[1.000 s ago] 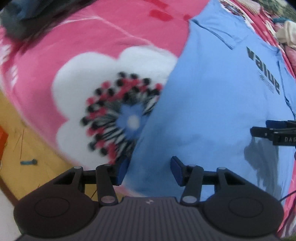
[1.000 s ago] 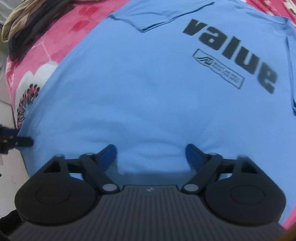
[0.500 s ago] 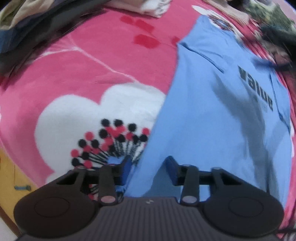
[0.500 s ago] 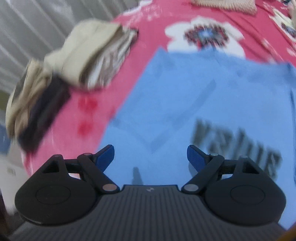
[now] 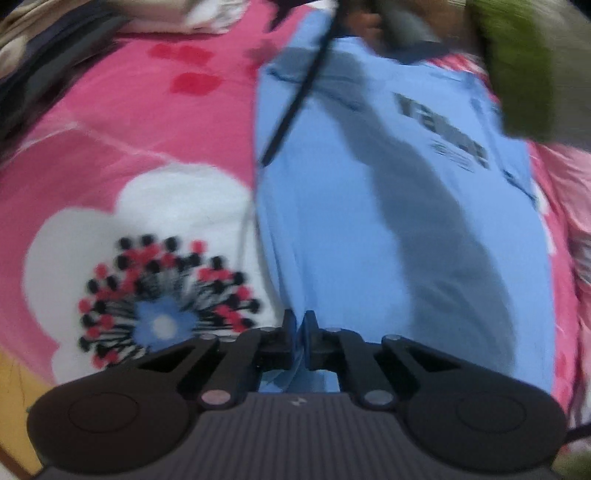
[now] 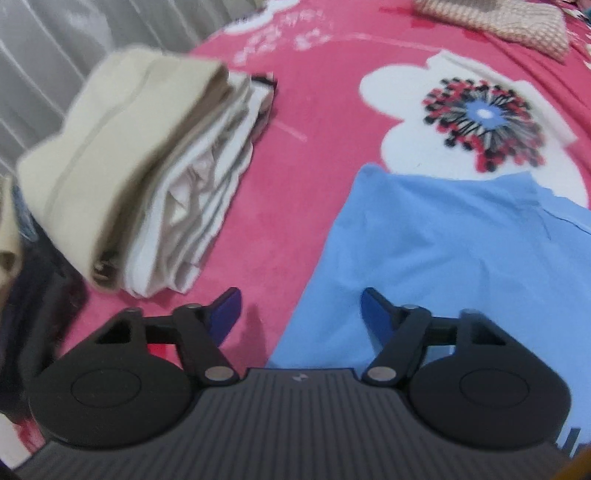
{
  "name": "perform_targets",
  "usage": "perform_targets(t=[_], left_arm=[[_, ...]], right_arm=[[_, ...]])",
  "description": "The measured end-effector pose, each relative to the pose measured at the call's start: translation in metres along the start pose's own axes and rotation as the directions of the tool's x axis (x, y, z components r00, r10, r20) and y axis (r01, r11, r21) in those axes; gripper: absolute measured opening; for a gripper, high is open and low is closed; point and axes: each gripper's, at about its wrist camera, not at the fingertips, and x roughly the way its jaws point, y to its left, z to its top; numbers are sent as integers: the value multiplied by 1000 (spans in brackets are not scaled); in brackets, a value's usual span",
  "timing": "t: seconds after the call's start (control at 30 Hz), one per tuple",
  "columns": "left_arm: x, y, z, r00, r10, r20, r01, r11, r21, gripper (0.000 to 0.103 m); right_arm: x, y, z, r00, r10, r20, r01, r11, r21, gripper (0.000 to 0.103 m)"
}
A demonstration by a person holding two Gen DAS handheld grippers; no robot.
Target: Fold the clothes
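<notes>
Light blue cotton T-shirt with dark printed lettering [image 5: 388, 229] lies spread flat on a pink fleece blanket with a large white flower print [image 5: 140, 147]; the lettering sits toward the far right of the shirt in the left wrist view and is blurred, not readable. A broad grey shadow runs down the middle of the shirt.

Left gripper [image 5: 300, 332]: at the shirt's near left corner, next to the flower's black, red and blue centre. Jaws have just been closing and now stand together, clamped on a fold of the shirt's blue fabric, which shows between the blue pads and bunches below them.

Right gripper [image 6: 300, 314]: over a corner edge of the same shirt [image 6: 461, 266], left finger above bare pink blanket [image 6: 295, 129], right finger above blue cloth. Jaws have just been closing but stand apart; the shirt's edge lies below the gap, pads not pressing on it.

Surroundings, right wrist view: stack of folded beige and white clothes [image 6: 129, 177] on the blanket to the left, well apart from the shirt. Tan knitted garment [image 6: 498, 18] at the far top edge. Second white flower print just beyond the shirt's edge.

Left wrist view, top: a thin black cable [image 5: 295, 99] hangs across the shirt's far left part; blurred green mass at top right, cannot be identified
</notes>
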Motion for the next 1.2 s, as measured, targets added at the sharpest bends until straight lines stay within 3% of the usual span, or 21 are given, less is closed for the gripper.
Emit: perform_targets(t=[0.13, 0.27, 0.3, 0.53, 0.77, 1.03, 1.2], left_arm=[[-4, -18, 5, 996, -87, -9, 88, 986, 143, 4], [-2, -29, 12, 987, -160, -33, 163, 953, 256, 4], [-2, -31, 14, 983, -178, -41, 183, 944, 276, 4], [-23, -64, 11, 957, -283, -65, 283, 861, 422, 4], [-28, -132, 4, 933, -354, -61, 331, 783, 526, 4], [-4, -231, -14, 928, -369, -52, 334, 760, 558, 4], [16, -281, -31, 924, -373, -79, 344, 727, 594, 4]], right_arm=[[10, 10, -4, 994, -105, -17, 103, 992, -66, 45], [3, 7, -5, 987, -160, 1, 160, 986, -44, 9], [-3, 3, -4, 988, -156, 8, 156, 988, -17, 6], [-53, -41, -5, 991, -95, 89, 81, 986, 146, 5], [-106, -111, -8, 983, -89, 162, 57, 981, 188, 5], [-166, -224, -32, 961, -146, 235, 99, 974, 203, 5], [-186, -293, -52, 954, -167, 248, 108, 966, 234, 5]])
